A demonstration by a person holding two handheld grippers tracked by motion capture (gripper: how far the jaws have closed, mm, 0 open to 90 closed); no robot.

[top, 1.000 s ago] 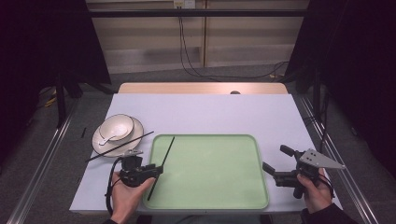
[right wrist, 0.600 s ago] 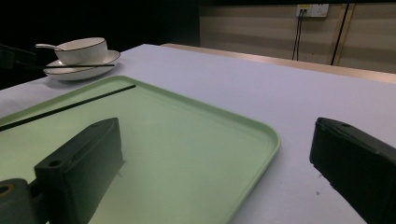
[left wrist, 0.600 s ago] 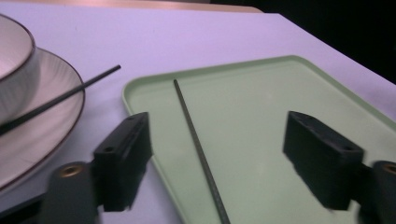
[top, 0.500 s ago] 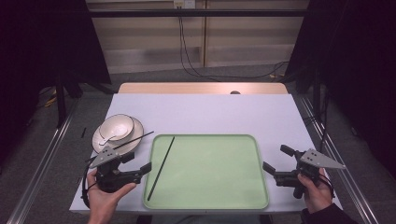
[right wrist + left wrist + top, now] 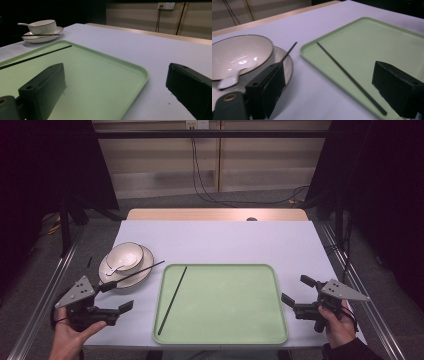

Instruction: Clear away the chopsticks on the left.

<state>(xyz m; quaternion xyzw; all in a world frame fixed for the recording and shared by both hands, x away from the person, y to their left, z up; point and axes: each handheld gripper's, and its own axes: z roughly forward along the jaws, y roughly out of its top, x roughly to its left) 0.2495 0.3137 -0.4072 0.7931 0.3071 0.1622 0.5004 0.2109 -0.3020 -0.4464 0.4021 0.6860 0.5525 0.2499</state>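
Note:
A light green tray (image 5: 225, 330) lies at the table's front middle, with one black chopstick (image 5: 172, 299) along its left side, also seen as the chopstick (image 5: 352, 78) in the left gripper view. A second chopstick (image 5: 135, 272) rests across a white plate (image 5: 145, 270) that carries a bowl (image 5: 125, 256) and a white spoon (image 5: 111, 269). My left gripper (image 5: 115, 297) is open at the table's front left, below the plate, nothing between its jaws. My right gripper (image 5: 298, 291) stands open just right of the tray, empty.
The white table top (image 5: 220, 240) stretches back to a wooden strip (image 5: 215, 214) at the far edge. Metal rails (image 5: 45, 295) run along both sides of the table. Cables (image 5: 200, 175) hang down the back wall. The tray's rim (image 5: 140, 75) is near my right gripper.
My left gripper let go of the chopstick, which now lies in the tray's left side, and drew back left toward the table's front corner. The right gripper stayed put.

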